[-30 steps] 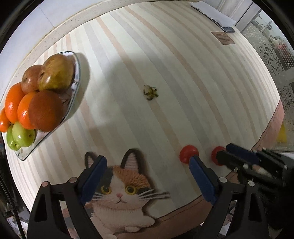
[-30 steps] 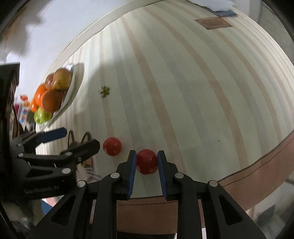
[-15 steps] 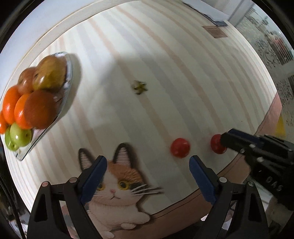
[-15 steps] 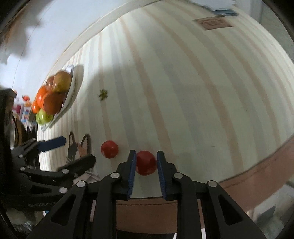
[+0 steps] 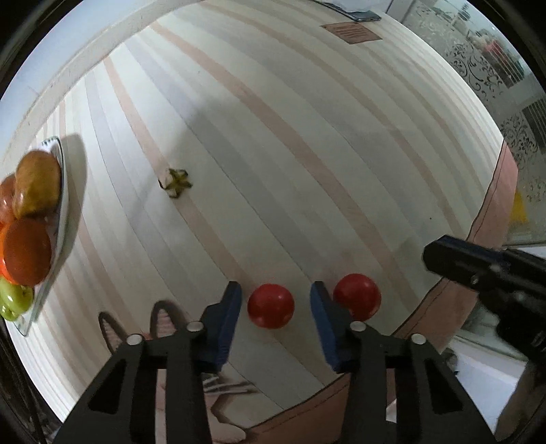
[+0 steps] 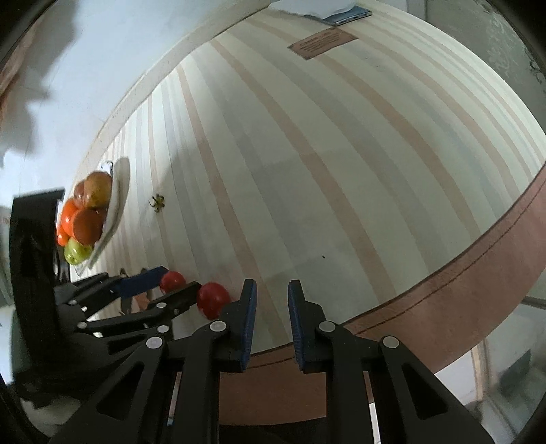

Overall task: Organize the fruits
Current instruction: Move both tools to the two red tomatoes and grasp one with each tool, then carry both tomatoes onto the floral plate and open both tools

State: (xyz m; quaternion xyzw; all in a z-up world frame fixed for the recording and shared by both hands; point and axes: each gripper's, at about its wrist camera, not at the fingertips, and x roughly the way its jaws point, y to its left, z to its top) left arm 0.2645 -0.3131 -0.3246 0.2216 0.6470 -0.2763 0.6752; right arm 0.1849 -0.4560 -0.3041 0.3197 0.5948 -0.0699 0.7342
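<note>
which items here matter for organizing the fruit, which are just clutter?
Job:
- red fruit between the left hand-held gripper fingers
- second red fruit
- plate of piled fruit

Lying about:
- dried fruit calyx
- brown card
- cat-print mat

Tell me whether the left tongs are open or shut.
Open: the left tongs straddle a red fruit on the tablecloth, with gaps either side.

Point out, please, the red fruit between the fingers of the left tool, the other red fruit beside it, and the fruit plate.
red fruit between the fingers [image 5: 270, 305], left wrist view, centre of its front.
other red fruit [image 5: 357, 295], left wrist view, centre.
fruit plate [image 5: 63, 211], left wrist view, bare rim.
</note>
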